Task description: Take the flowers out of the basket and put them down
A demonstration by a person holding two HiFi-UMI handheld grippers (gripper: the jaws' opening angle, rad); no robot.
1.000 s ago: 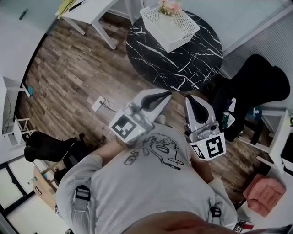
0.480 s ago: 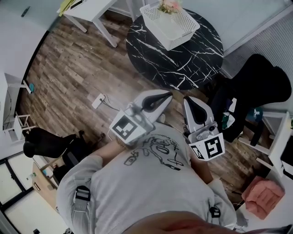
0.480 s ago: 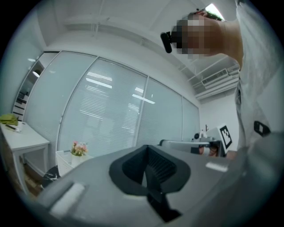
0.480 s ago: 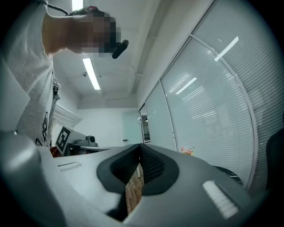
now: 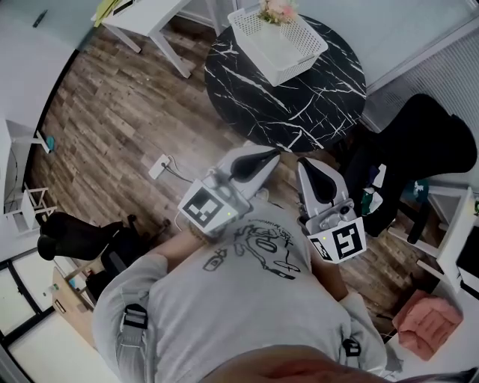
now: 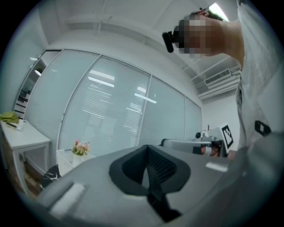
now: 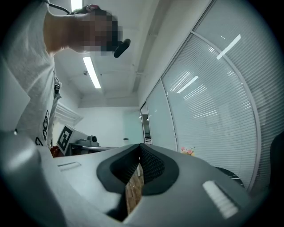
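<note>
Near the person's chest, the left gripper point(image 5: 272, 155) and right gripper point(image 5: 303, 164) are pressed together and empty; beyond, at the round table's point(image 5: 299, 112) far edge, flowers point(image 5: 277, 10) stand in the basket's point(image 5: 299, 54) far corner, where reaching in unopened may topple them.

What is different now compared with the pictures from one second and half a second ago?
Nothing has visibly changed. The left gripper and the right gripper stay shut and empty, held near the person's chest, short of the table. The flowers are still in the basket on it.
</note>
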